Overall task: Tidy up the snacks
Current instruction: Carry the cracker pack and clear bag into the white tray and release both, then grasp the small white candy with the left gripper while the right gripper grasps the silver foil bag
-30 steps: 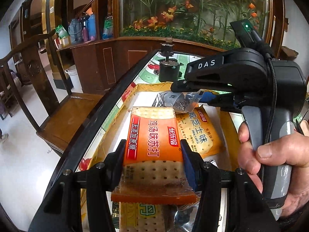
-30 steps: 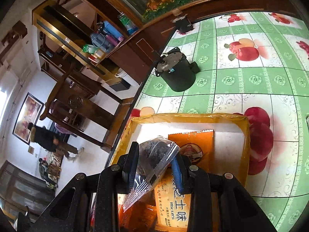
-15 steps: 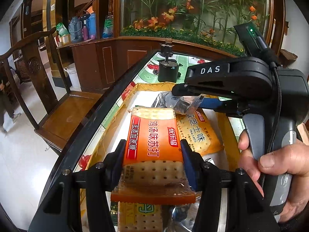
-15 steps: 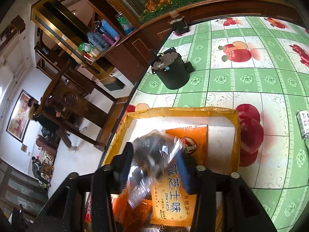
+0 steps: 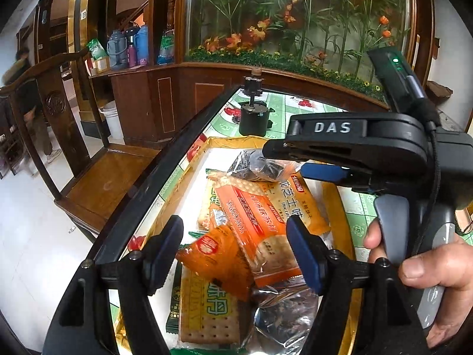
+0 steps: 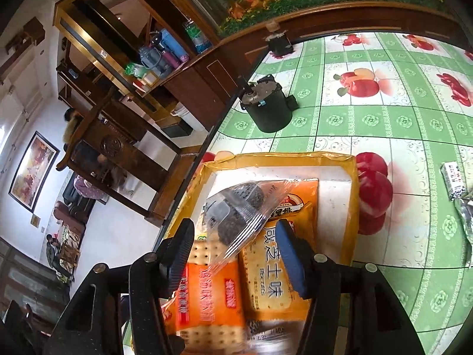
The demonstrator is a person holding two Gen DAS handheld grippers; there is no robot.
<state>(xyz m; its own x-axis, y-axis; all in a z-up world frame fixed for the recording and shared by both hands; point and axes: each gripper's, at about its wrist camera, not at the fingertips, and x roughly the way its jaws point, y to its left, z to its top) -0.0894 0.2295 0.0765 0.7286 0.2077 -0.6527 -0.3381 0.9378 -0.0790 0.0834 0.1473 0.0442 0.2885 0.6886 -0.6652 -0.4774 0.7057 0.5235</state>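
Left gripper [image 5: 233,254] jaws opening, orange cracker pack [image 5: 257,222] now lying loose in the yellow box [image 5: 340,207], right gripper [image 6: 233,254] jaws opening, clear dark snack bag [image 6: 242,207] dropped in too

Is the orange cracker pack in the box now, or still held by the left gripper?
In the box. The orange cracker pack lies tilted on the other snacks in the box; the left gripper is opening, fingers clear.

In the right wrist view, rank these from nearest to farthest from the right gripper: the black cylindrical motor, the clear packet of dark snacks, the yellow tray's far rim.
1. Clear packet of dark snacks, just ahead of the opening right gripper.
2. Yellow tray's far rim, beyond the packet.
3. Black cylindrical motor, on the tablecloth past the tray.
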